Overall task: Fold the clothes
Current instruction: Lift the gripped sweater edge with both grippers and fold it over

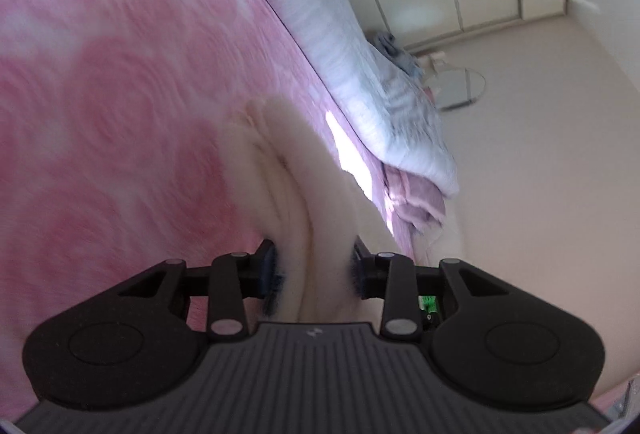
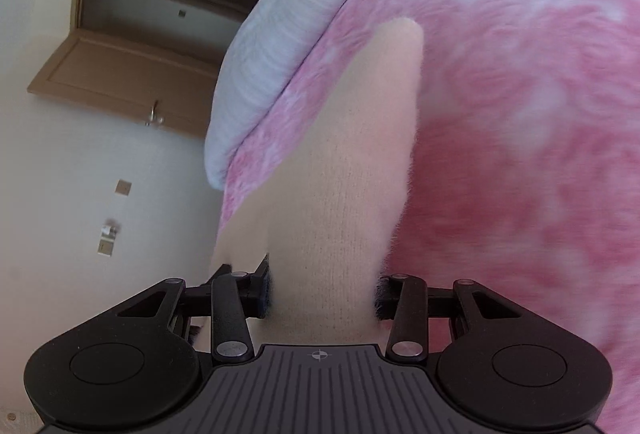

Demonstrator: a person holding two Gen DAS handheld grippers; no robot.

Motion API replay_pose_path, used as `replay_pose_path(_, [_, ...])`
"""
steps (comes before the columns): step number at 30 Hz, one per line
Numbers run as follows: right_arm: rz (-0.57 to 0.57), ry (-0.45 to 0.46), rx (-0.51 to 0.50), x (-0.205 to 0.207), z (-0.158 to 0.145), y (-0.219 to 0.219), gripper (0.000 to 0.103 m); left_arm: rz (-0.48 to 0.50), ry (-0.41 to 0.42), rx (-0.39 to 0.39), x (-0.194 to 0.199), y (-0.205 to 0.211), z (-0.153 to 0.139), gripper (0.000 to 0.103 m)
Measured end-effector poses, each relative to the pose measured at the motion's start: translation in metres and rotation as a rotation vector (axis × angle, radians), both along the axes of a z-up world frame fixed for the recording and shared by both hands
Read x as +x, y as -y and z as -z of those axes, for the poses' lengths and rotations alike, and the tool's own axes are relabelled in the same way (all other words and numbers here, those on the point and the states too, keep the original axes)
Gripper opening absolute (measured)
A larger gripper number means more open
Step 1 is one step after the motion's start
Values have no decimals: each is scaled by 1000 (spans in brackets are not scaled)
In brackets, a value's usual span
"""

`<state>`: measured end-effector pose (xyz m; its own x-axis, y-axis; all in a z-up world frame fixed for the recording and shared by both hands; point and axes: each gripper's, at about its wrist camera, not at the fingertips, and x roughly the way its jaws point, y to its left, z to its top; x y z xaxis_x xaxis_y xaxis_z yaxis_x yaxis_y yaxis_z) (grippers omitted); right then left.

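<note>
Cream knit garment is clamped in both grippers' jaws over pink bedspread.

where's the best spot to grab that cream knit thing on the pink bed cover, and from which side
Grip the cream knit garment at its near edge, one gripper per corner, coming in low from the bed's open side. It lies long and narrow across the pink bed cover, so end holds keep it taut. The left gripper and right gripper each have fabric between their jaws.
</note>
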<state>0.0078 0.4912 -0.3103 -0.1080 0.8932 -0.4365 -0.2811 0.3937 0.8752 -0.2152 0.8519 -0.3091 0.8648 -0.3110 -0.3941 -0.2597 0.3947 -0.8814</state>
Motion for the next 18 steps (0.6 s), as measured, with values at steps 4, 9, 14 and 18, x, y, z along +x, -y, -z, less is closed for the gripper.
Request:
replay_pose_path(4, [-65, -50, -3, -13, -28, -46, 41, -86, -42, 4, -43, -35, -43, 31])
replay_pose_path(9, [-161, -105, 14, -46, -61, -119, 41, -195, -89, 22, -117, -90, -90, 31])
replay_pose_path(14, [-245, -137, 15, -83, -77, -217, 41, -280, -124, 27, -175, -177, -113, 31])
replay_pose_path(18, [-272, -150, 7, -116, -74, -298, 41, -308, -143, 49, -204, -256, -114, 31])
